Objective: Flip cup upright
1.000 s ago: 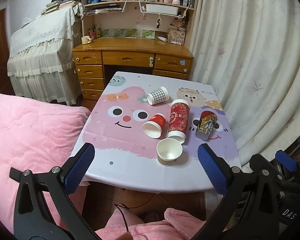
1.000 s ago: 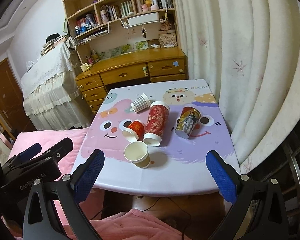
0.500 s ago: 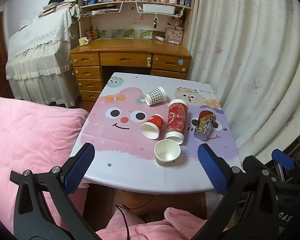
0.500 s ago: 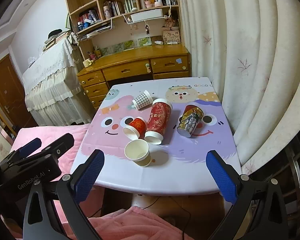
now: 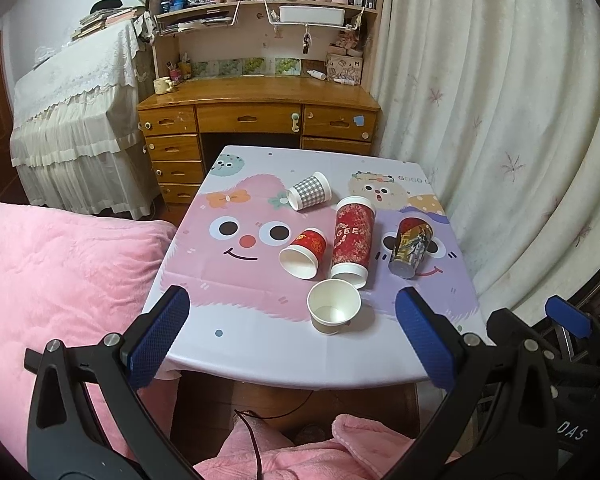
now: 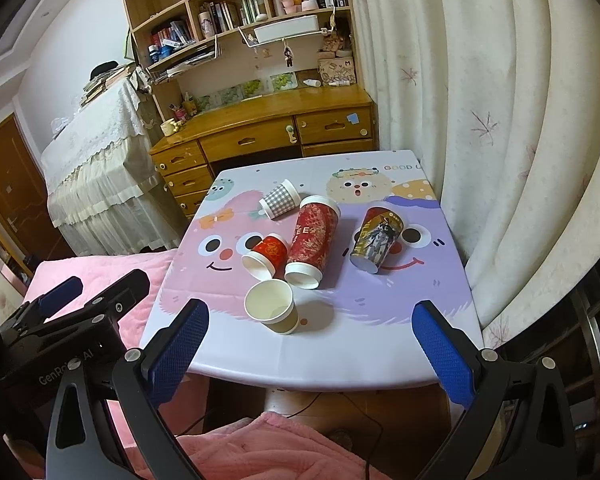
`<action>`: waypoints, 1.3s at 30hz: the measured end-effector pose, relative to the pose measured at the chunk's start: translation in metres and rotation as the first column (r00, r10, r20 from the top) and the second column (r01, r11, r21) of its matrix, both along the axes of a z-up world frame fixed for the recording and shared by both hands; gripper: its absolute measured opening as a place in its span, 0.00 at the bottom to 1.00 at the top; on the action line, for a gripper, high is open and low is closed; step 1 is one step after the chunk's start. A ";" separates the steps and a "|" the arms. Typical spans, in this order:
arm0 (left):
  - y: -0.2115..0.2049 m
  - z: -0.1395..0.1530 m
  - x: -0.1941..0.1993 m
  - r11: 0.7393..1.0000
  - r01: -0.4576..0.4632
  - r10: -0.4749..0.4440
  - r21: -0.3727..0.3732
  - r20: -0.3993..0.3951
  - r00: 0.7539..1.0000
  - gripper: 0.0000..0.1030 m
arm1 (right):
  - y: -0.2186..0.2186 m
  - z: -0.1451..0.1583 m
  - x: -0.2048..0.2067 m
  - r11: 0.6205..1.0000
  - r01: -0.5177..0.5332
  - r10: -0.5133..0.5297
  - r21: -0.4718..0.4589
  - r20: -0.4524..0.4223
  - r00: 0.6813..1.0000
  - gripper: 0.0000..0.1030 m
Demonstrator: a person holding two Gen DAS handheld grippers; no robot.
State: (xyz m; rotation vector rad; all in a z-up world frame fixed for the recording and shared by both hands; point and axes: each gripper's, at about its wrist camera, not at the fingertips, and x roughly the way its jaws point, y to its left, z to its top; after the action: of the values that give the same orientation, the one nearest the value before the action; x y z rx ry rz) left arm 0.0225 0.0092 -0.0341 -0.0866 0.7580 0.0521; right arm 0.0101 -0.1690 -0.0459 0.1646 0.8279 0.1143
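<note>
On the table [image 5: 260,344], near its front edge, one plain white paper cup [image 5: 333,312] stands up with its open mouth on top. Just behind the white cup, four more paper cups lie on their sides. The tall red cup [image 5: 353,236] is in the middle, with its mouth almost touching the white cup. A small red cup [image 5: 305,249] lies just left of the tall red cup, and a dark picture cup [image 5: 410,246] lies to its right. A little gray checked cup [image 5: 310,191] lies farther back. The tabletop is smooth and shiny, with funny cartoon faces. Both claws hang in the air in front of the table. The left claw [image 5: 288,340] is spread wide and holds nothing. The right claw [image 6: 312,348] is spread wide too.
</note>
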 end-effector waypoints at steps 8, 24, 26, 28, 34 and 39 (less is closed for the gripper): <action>0.003 -0.011 0.010 1.000 0.012 -0.013 -0.009 -0.045 0.999 0.99 | -0.008 -0.010 0.002 1.000 0.010 -0.010 -0.001 -0.028 1.000 1.00; 0.003 -0.018 0.008 1.000 0.016 -0.016 0.008 -0.052 0.999 0.99 | -0.022 -0.021 0.005 1.000 0.019 -0.018 0.022 -0.063 0.998 1.00; 0.004 -0.020 0.006 1.000 0.016 -0.015 0.018 -0.053 0.998 0.99 | -0.025 -0.021 0.005 0.999 0.022 -0.020 0.030 -0.065 0.998 1.00; 0.003 -0.021 0.008 1.000 0.013 -0.012 0.026 -0.055 0.998 0.99 | -0.024 -0.020 0.005 0.999 0.021 -0.019 0.030 -0.067 0.998 1.00; 0.002 -0.020 0.012 0.999 0.011 -0.009 0.034 -0.059 0.998 0.99 | -0.028 -0.021 0.007 0.999 0.013 -0.010 0.042 -0.069 0.998 1.00; 0.001 -0.018 0.014 0.999 0.010 -0.007 0.040 -0.057 0.998 0.99 | -0.031 -0.023 0.012 0.998 0.005 -0.001 0.059 -0.065 0.998 1.00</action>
State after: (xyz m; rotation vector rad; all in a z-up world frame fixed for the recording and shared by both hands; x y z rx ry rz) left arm 0.0369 0.0106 -0.0523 -0.0438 0.8138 0.0621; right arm 0.0219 -0.1998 -0.0688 0.2262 0.8897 0.1314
